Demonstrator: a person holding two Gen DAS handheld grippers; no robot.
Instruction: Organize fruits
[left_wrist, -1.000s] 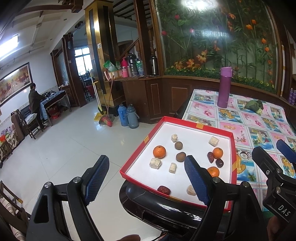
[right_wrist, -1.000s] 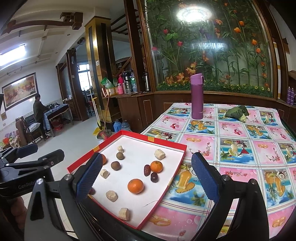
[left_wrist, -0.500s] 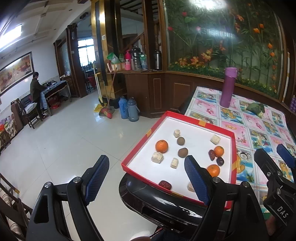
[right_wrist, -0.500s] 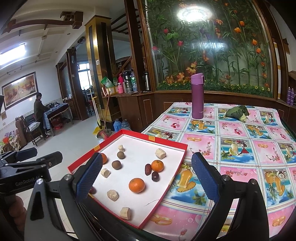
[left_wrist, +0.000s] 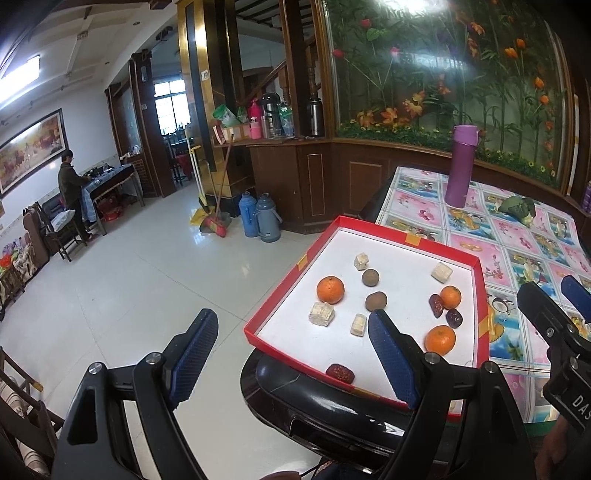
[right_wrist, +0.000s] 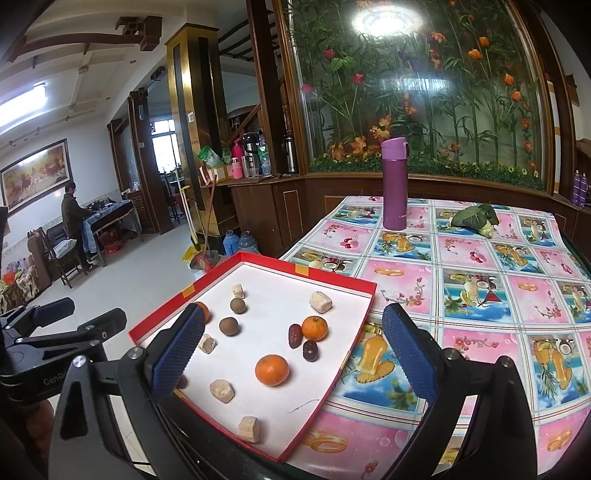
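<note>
Three mandarins (right_wrist: 272, 369) loose among dates and longans in red tray (left_wrist: 476, 288), ungrouped; left gripper (left_wrist: 291, 363) and right gripper (right_wrist: 293, 354) wide open, empty; sorting unstarted, next: descend on one fruit

A large home living and dining hall: worktop (right_wrist: 480, 258) under a fruit-print oilcloth, wooden cabinet (left_wrist: 295, 177) with thermos flasks (left_wrist: 271, 110), 2 floor flasks (left_wrist: 258, 218), broom (left_wrist: 216, 221), framed painting (left_wrist: 29, 144), white tiled floor (left_wrist: 129, 288), floral glass partition (right_wrist: 424, 92).
</note>
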